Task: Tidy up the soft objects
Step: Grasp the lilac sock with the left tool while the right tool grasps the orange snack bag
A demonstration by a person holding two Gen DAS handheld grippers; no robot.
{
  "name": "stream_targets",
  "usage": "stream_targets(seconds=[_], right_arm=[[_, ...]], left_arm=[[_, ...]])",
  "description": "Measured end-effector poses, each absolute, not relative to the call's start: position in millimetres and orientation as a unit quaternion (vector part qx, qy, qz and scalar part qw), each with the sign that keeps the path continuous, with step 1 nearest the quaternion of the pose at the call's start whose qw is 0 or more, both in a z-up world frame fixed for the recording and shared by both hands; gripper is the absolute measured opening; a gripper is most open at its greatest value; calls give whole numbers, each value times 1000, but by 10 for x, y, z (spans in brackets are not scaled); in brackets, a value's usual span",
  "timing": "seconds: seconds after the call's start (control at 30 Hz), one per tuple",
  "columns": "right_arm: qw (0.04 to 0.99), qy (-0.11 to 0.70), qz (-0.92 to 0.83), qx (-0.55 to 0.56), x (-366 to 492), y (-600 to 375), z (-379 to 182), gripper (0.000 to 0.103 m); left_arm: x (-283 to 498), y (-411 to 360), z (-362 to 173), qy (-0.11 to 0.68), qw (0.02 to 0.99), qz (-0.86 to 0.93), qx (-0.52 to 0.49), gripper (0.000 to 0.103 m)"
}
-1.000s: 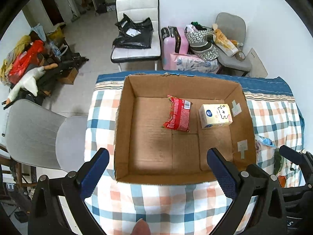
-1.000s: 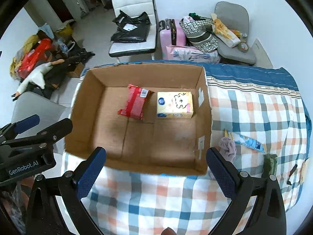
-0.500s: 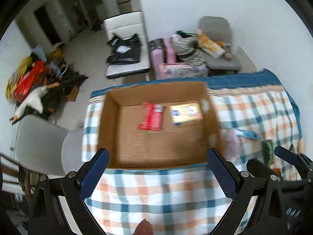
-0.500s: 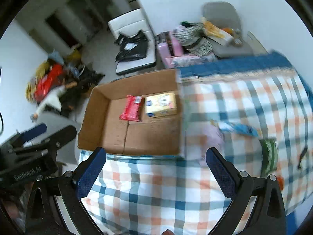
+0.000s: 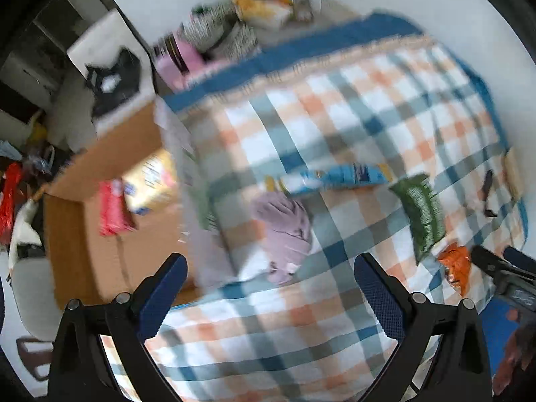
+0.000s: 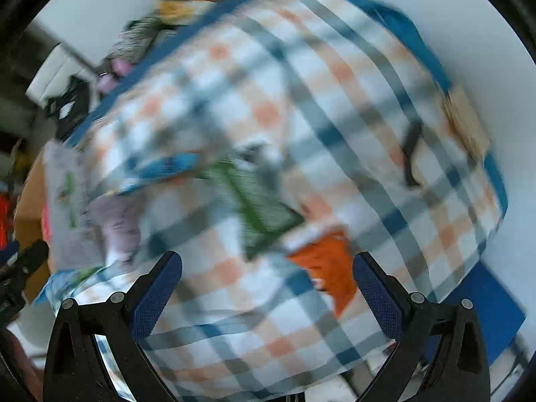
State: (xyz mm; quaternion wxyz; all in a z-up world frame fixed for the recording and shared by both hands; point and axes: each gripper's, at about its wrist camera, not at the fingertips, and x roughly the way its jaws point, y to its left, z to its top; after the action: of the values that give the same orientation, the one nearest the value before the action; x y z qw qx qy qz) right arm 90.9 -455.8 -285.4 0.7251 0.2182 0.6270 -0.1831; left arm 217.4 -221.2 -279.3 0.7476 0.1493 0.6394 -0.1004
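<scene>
A bed [image 5: 335, 127] under a plaid blanket carries everything. A cardboard box [image 5: 83, 251] sits on its left part. Just right of the box lies a crumpled purple cloth [image 5: 284, 231], and beyond that a blue tube [image 5: 338, 176]. Right of the tube rests a green pouch [image 5: 420, 214], with an orange packet [image 5: 454, 264] below it near the blanket's edge. A dark strap [image 5: 487, 194] lies farther right.

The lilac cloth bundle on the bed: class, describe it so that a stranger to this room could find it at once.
Start at the checked blanket covering the bed, then find the cardboard box at its left side. Just right of the box lies the lilac cloth bundle, below a blue packet. It alone is crumpled, plain fabric; the neighbouring green packet and orange packet are printed wrappers.
</scene>
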Motion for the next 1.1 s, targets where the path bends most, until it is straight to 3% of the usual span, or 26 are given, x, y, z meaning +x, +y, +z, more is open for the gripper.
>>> stream_targets(seconds=[0.27,0.67,0.77,0.83,0.9,1.1], right_arm=[[707,639,-158,260,984,-4903,-3222,103],[654,716,-172,172,926,-4897,-3643,103],[638,731,-171,173,877,-4898,-3841,103],[631,737,-174,169,864,-4913,-3947,103],[627,739,-178,171,853,-4932,-4026,101],[615,740,-150,225,807,-4916,-4162,74]], left_arm=[[2457,-2353,-3669,723,678,-61,119,102],[2597,-2496,-4387,771,615,-22,165,102],[2558,-2488,-4430,771,620,-31,141,89],[2492,-2529,-4386,769,624,-46,132,62],[2401,-2633,-4310,763,627,-56,145,45],[2111,-2804,-4245,761,625,-91,148,40]])
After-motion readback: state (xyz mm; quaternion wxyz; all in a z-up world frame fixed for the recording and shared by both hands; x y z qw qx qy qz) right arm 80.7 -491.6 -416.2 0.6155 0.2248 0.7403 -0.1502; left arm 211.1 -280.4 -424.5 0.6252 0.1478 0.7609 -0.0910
